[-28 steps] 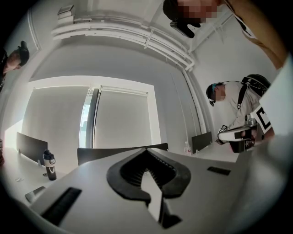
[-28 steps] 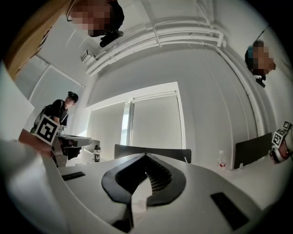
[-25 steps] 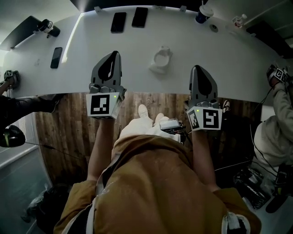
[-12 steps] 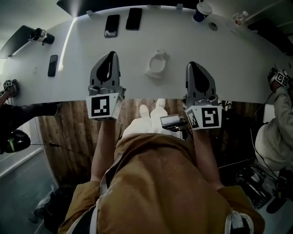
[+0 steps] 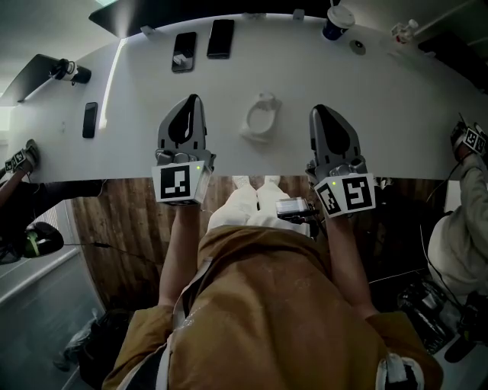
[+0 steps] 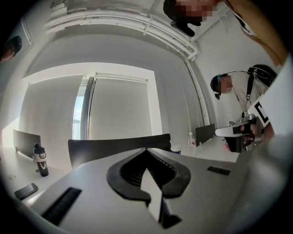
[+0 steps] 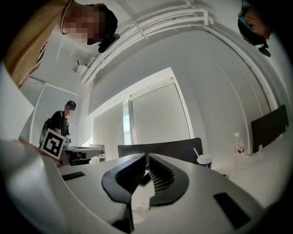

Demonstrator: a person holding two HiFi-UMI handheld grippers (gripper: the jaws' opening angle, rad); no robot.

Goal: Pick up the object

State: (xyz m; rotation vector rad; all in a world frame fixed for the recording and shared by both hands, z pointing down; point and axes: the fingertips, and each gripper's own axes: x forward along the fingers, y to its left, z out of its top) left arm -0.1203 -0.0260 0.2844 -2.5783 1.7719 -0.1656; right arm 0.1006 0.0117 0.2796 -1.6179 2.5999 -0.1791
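Showing plainly overhead only — white object (image 5: 256, 131)

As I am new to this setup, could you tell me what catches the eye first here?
The left claw and the right claw, both shut and empty, reach over the near edge of the white table. A white ring-shaped object lies on it between them.

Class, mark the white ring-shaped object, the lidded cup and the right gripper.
white ring-shaped object (image 5: 254, 134), head view, base.
lidded cup (image 5: 339, 15), head view, white lid.
right gripper (image 7: 147, 155), right gripper view, where shut tips meet.
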